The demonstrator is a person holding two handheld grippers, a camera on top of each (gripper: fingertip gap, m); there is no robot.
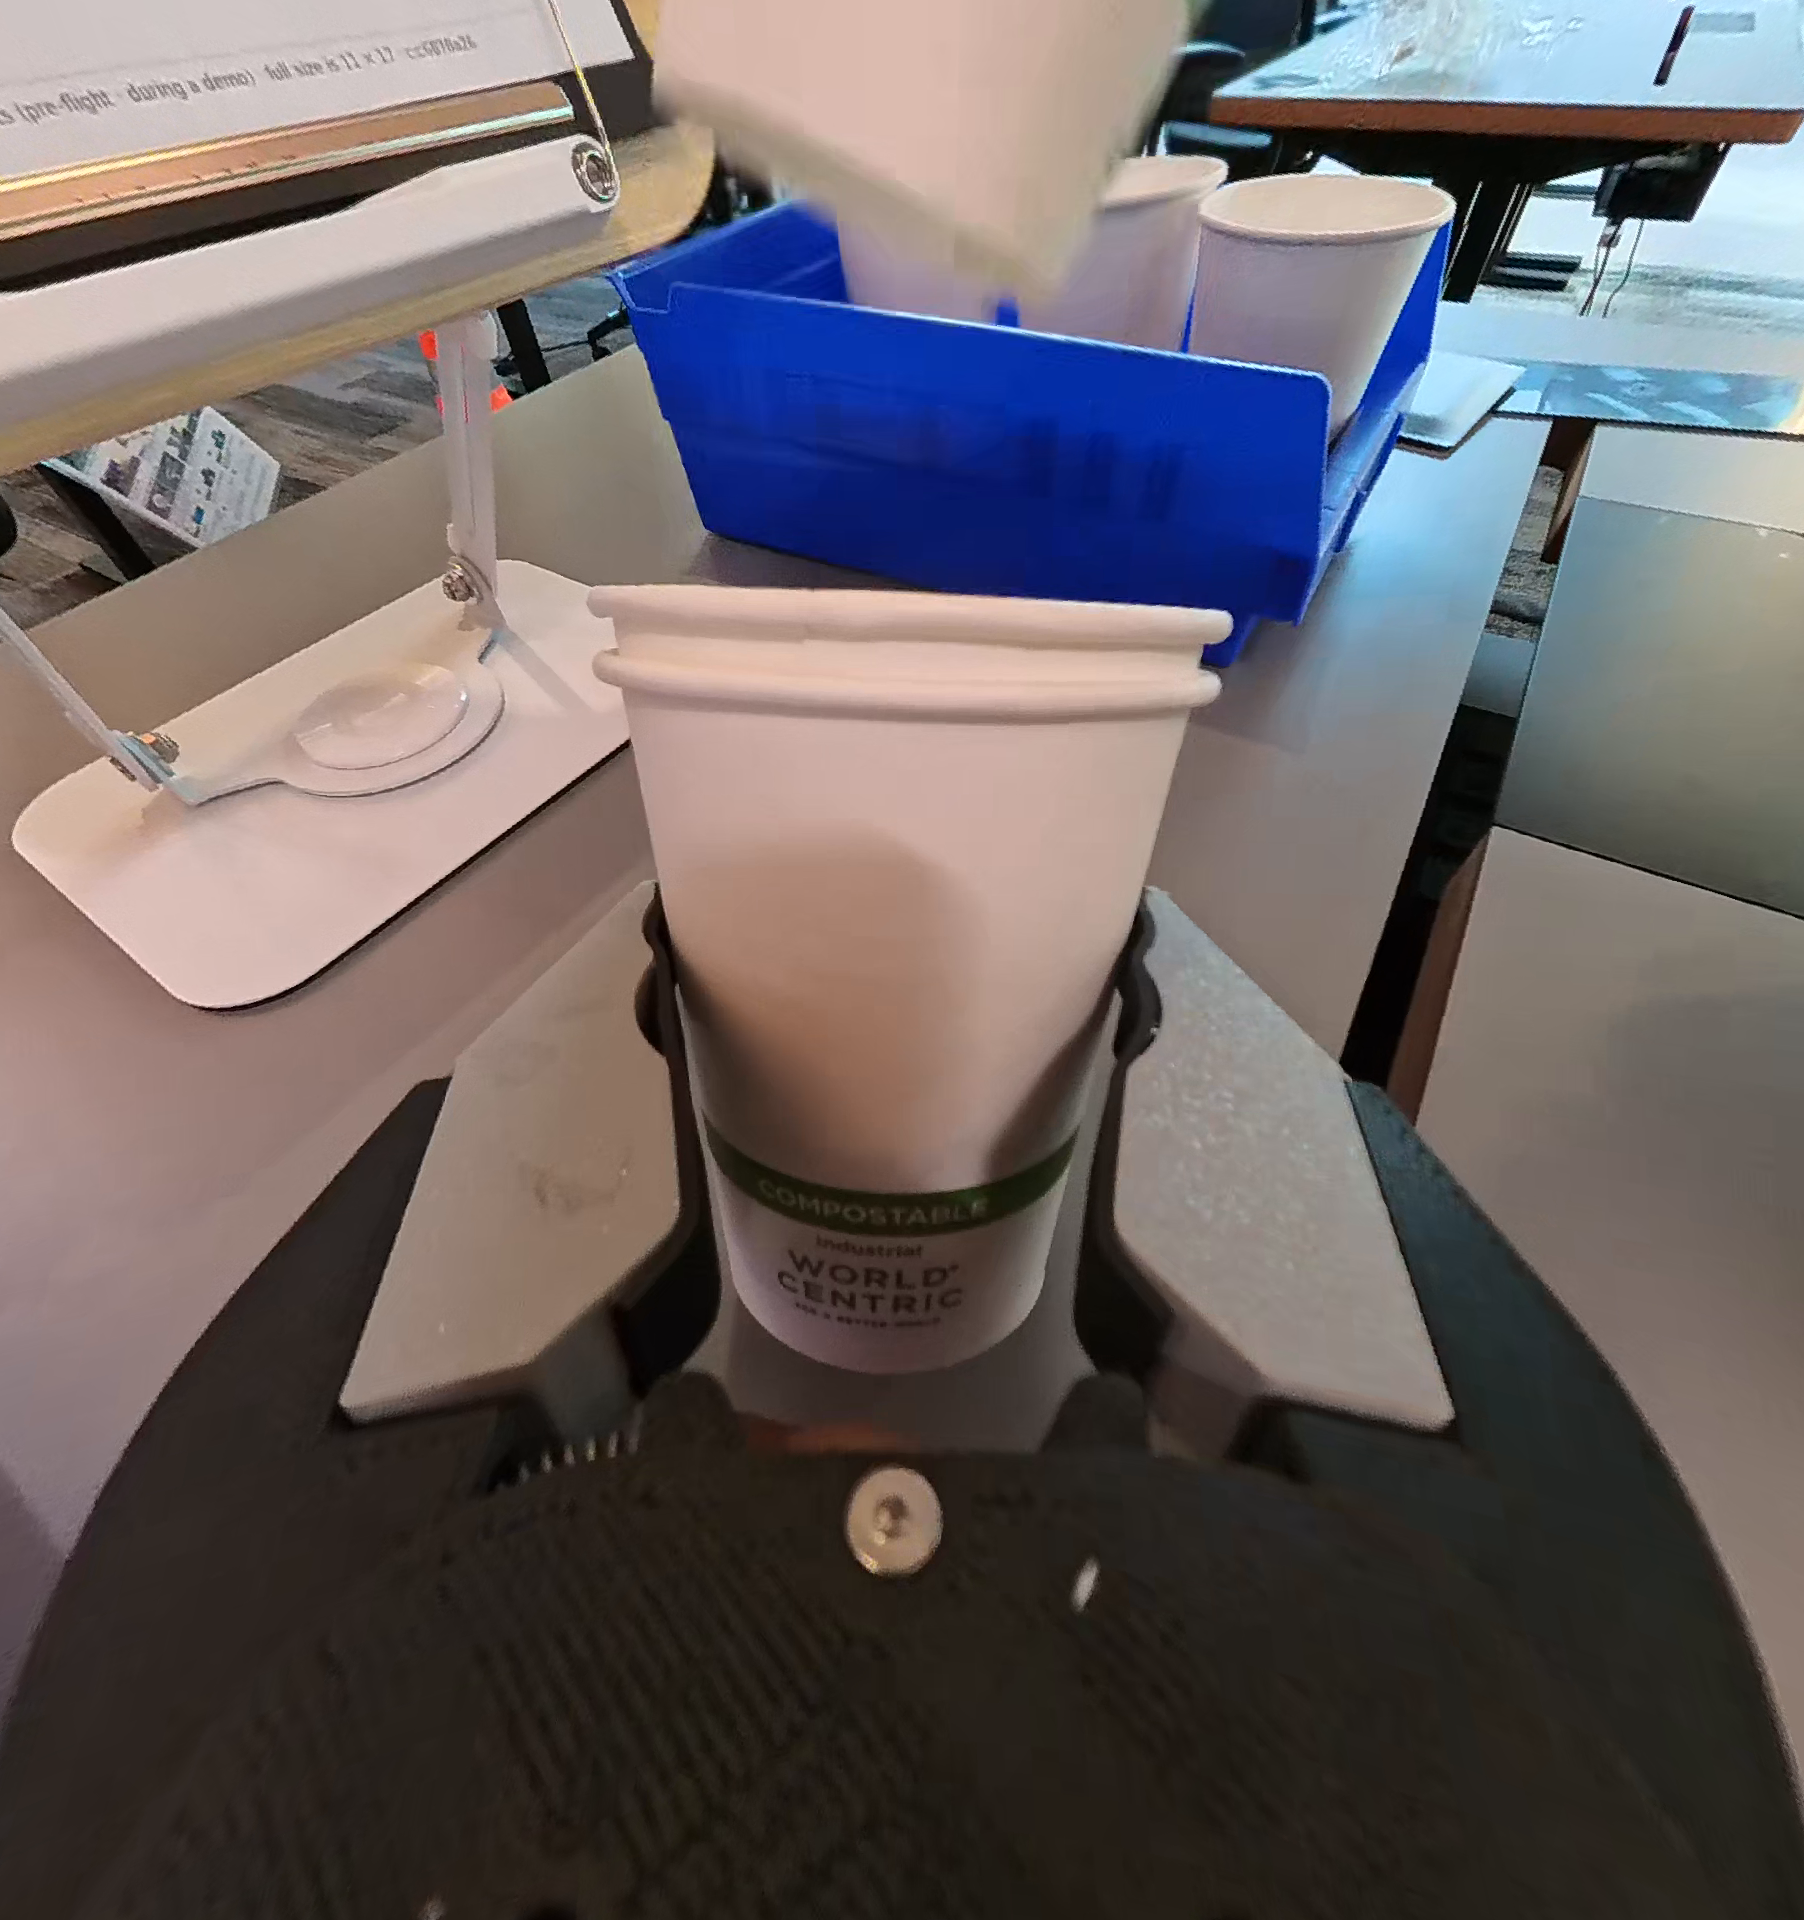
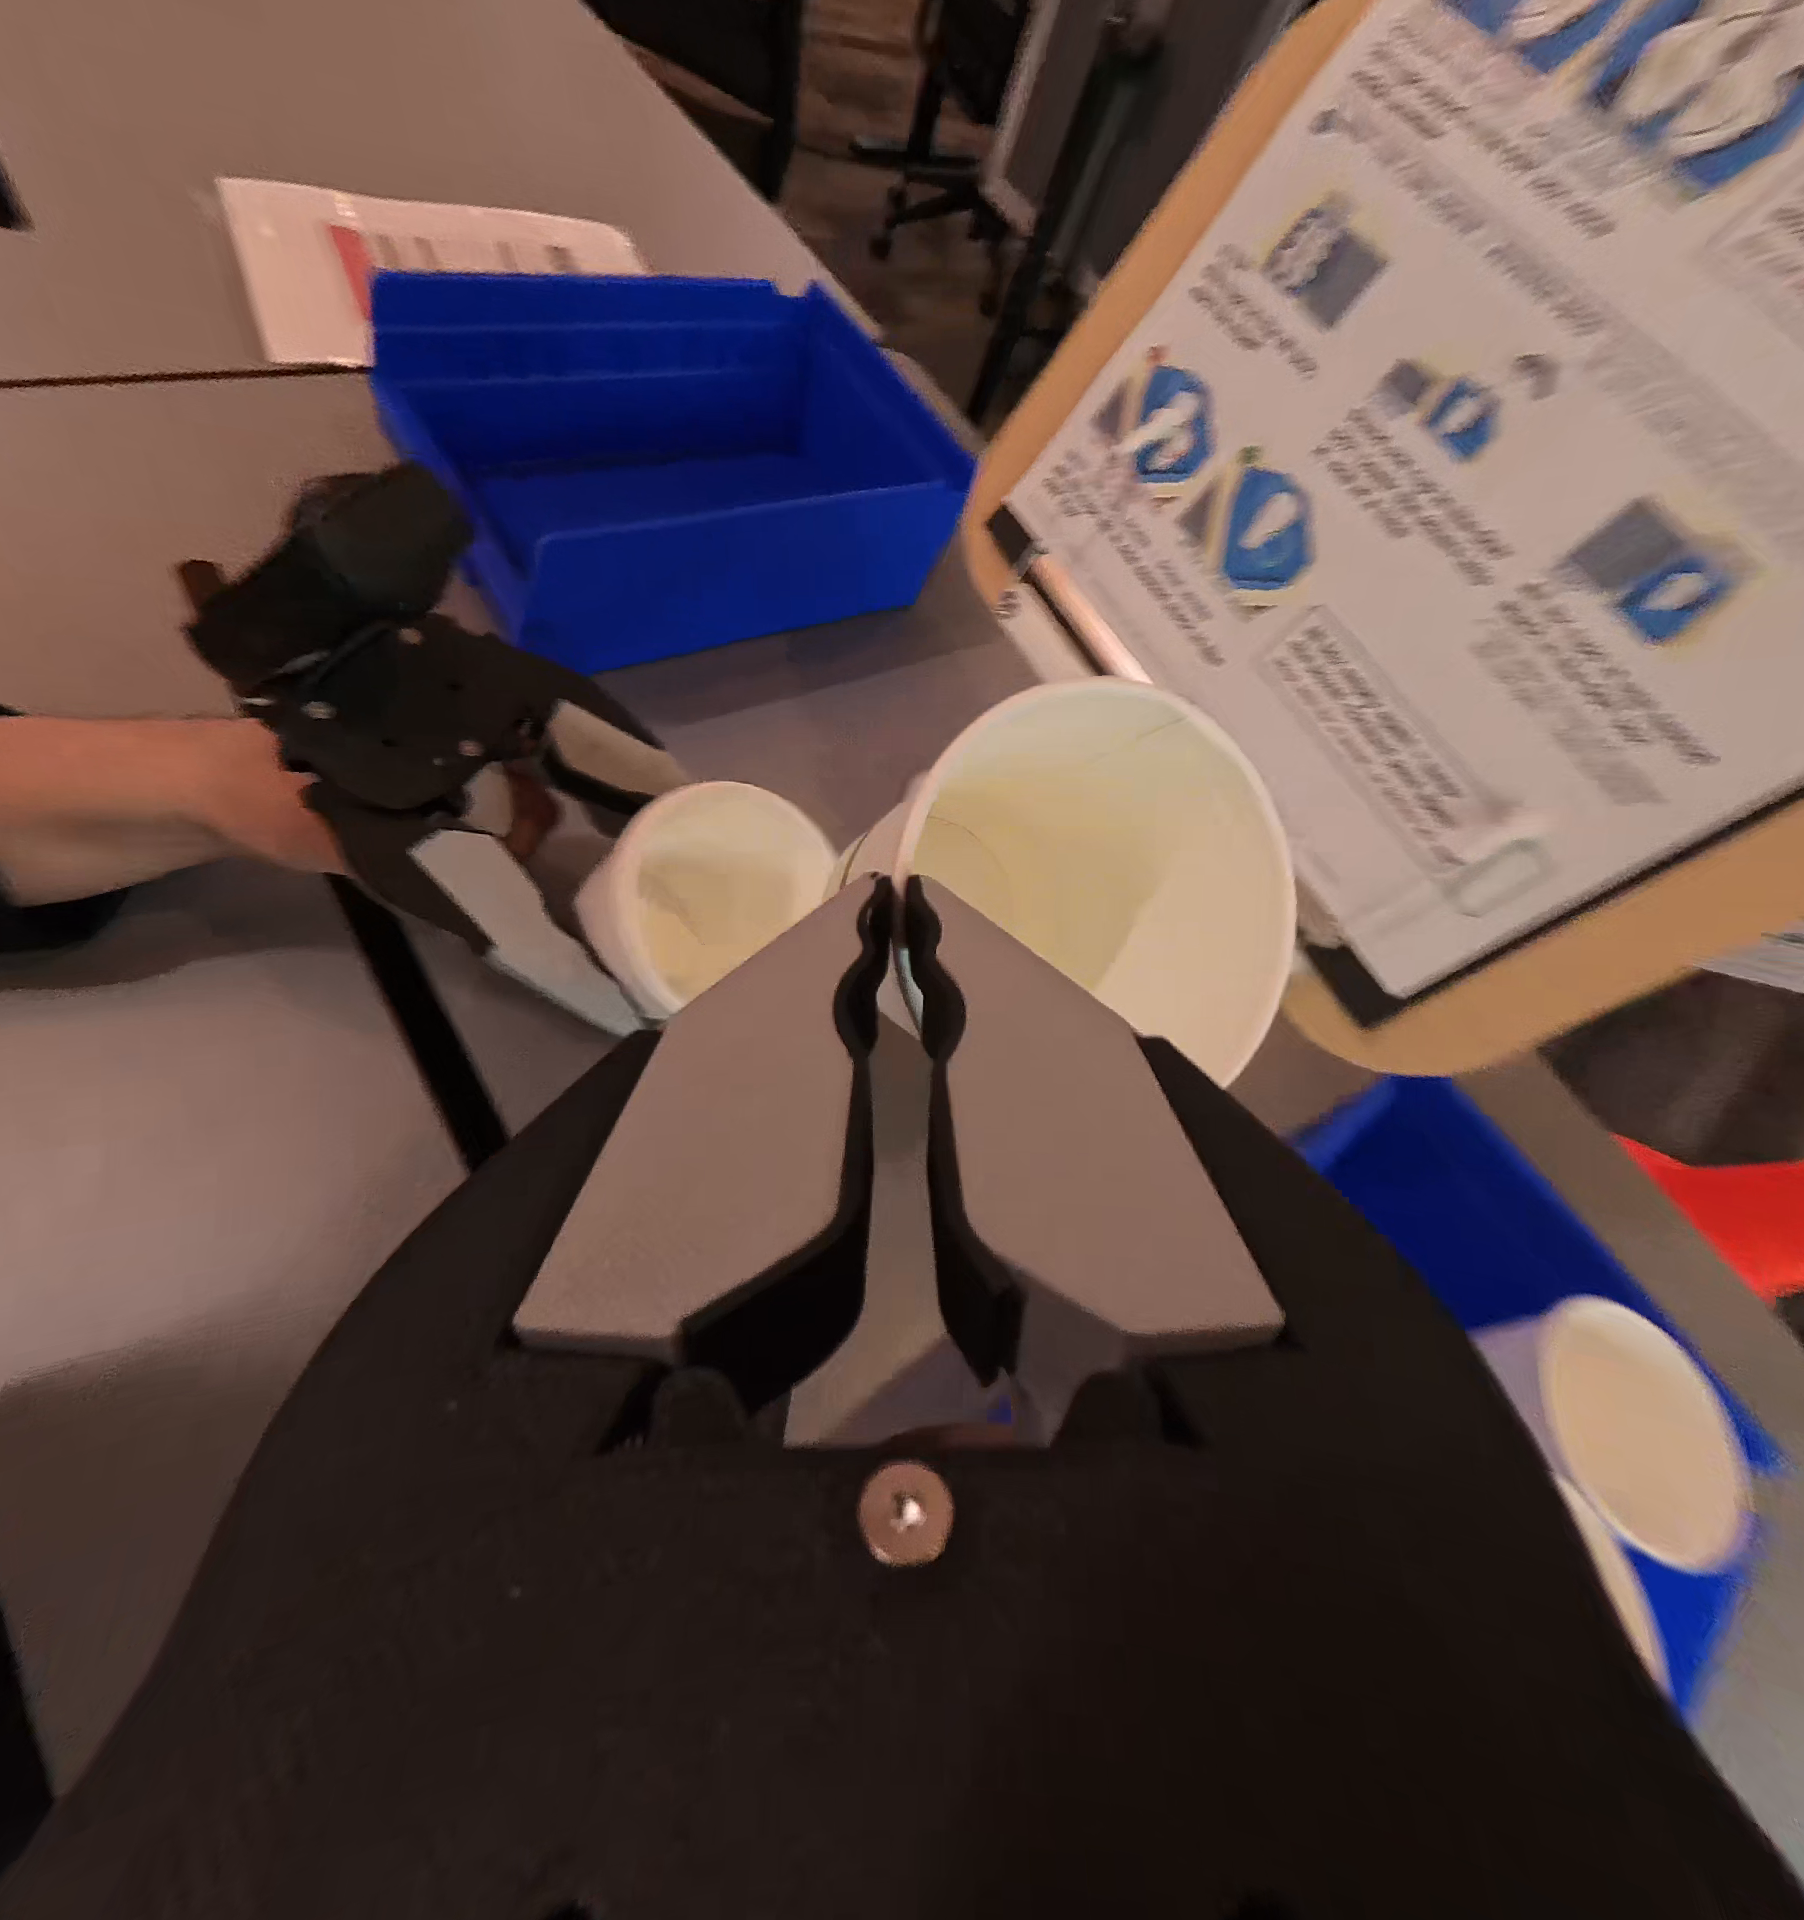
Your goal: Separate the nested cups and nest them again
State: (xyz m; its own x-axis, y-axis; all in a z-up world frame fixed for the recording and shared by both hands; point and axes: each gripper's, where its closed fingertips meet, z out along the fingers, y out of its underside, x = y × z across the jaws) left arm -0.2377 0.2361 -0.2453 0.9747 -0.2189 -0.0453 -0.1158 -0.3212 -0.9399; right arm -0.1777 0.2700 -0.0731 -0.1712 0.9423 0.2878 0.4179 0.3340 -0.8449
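Note:
My left gripper point(image 1: 898, 935) is shut on the lower body of a stack of nested white paper cups point(image 1: 908, 831), held upright over the grey table. It also shows at the left of the right wrist view point(image 2: 617, 883), with the stack point(image 2: 716, 894) open towards the camera. My right gripper point(image 2: 896, 894) is shut on the rim wall of a single white cup point(image 2: 1095, 862), held just right of the stack and apart from it. That cup is a blur at the top of the left wrist view point(image 1: 939, 135).
A blue bin point(image 1: 981, 457) behind the stack holds more white cups point(image 1: 1313, 281). An empty blue bin point(image 2: 669, 499) sits farther along the table. A tilted board with printed sheets point(image 2: 1449, 520) on a white stand point(image 1: 285, 831) is close by. A person's hand point(image 2: 202, 800) holds the left gripper. The grippers' ends are close to 20 cm from one another.

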